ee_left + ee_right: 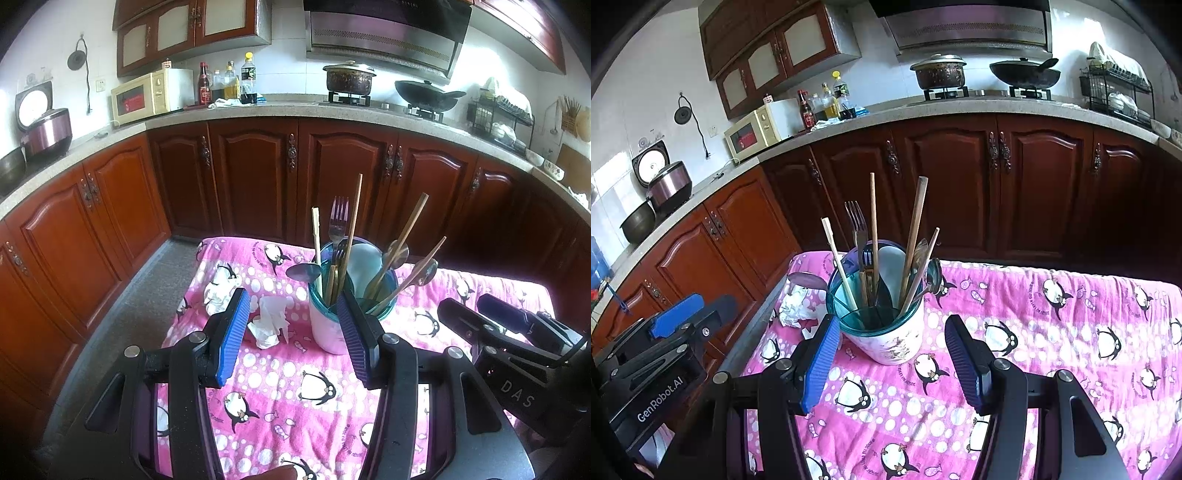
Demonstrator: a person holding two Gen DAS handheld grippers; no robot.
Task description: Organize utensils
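The utensil cup [886,325] stands upright on the bench, on a pink penguin cloth [1052,332]. It is white with a see-through teal top. Inside it stand a fork [857,225], some wooden chopsticks [873,221] and a few spoons [396,254]. One spoon [303,272] leans out over the left rim.

The right gripper [892,360] is low over the cloth and points at the cup. Its blue fingers [822,362] are spread wide apart and hold nothing. The cup sits just past the tips, between them but a bit to the left.

The left gripper [293,332] is also low and points forward. Its fingers [232,336] are wide apart too and hold nothing. The cup is near its right finger, partly behind it; whether they touch cannot be told. Crumpled white tissues [269,325] lie on the cloth between the fingers, and more tissue [219,291] lies to the left.

Each gripper shows at the edge of the other's view, side by side.
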